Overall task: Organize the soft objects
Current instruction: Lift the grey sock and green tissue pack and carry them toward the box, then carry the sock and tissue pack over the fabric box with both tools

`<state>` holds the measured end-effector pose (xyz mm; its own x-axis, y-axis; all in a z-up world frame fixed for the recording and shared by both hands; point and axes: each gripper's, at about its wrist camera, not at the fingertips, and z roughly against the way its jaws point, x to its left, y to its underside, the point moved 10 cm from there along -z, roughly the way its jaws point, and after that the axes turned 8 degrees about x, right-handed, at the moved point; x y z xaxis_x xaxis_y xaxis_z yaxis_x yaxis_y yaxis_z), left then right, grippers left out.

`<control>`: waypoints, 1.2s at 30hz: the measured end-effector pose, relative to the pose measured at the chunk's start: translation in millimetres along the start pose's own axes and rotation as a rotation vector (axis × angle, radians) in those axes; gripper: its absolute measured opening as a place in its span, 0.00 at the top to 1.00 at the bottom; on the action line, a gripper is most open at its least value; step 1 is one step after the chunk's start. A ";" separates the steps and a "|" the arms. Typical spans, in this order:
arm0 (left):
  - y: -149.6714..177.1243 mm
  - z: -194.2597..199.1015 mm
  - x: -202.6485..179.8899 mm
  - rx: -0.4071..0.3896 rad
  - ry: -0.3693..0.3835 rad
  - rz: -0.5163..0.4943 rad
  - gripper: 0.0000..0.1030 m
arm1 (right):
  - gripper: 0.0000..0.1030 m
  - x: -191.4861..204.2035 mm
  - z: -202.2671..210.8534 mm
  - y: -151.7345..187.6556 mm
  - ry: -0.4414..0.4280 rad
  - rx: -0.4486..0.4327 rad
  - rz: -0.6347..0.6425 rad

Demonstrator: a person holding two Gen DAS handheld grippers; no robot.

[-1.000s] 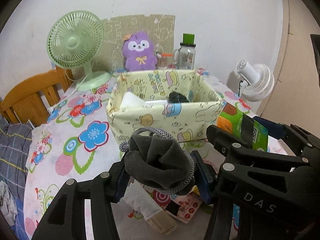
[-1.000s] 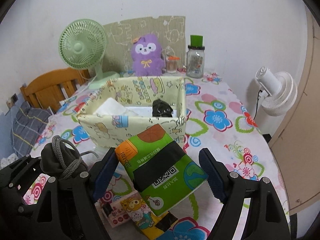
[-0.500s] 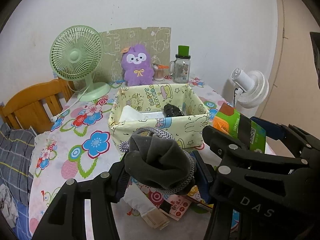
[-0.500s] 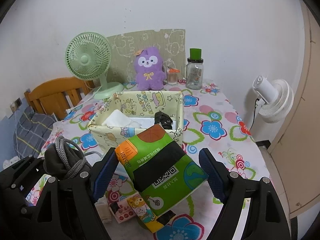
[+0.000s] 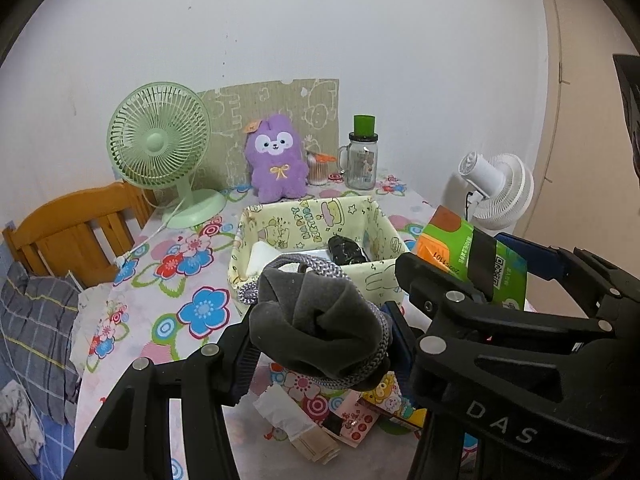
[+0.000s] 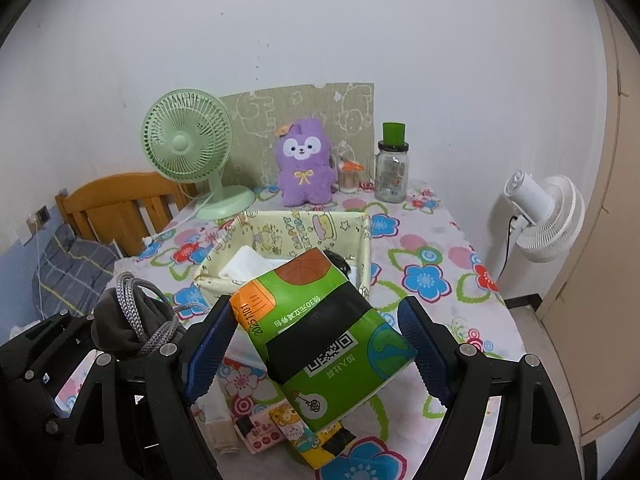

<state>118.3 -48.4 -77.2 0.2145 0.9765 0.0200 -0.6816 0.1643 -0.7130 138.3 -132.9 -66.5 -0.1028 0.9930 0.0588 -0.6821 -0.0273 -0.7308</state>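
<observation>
The task looks partly done: the bin (image 6: 366,240) on the table (image 6: 460,264) already holds two things — a white bundle (image 6: 246,260) and a dark roll (image 5: 346,250). Two more are lifted, short of the bin. The left gripper (image 5: 320,340) clenches one grey pouch (image 5: 316,320); the right gripper (image 6: 316,340) grasps one green pack (image 6: 320,336). Still to sort, by the look of it: a few small packets (image 6: 272,428) below — their count is unclear. One plush (image 6: 306,164) and two fans sit apart.
</observation>
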 end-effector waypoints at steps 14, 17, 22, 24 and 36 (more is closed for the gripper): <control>-19.2 3.0 -1.5 -0.020 -0.001 -0.015 0.43 | 0.19 -0.8 8.2 -16.6 0.007 -0.034 -0.003; -23.0 -1.2 -2.1 -0.015 0.003 -0.019 0.43 | 0.19 -1.6 5.1 -20.8 0.006 -0.033 -0.003; -29.9 -6.8 -0.3 -0.013 -0.003 -0.019 0.43 | 0.19 -2.7 -1.8 -27.4 -0.002 -0.030 -0.010; -34.6 -8.7 0.1 -0.014 -0.003 -0.020 0.43 | 0.19 -3.5 -4.4 -32.3 0.001 -0.033 -0.007; -59.5 -30.5 11.9 -0.010 -0.022 -0.020 0.43 | 0.19 -2.9 -29.2 -58.7 -0.014 -0.031 -0.008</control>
<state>182.8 -50.8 -56.0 0.2123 0.9759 0.0501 -0.6704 0.1828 -0.7191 199.8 -130.9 -43.5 -0.1072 0.9915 0.0740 -0.6599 -0.0152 -0.7512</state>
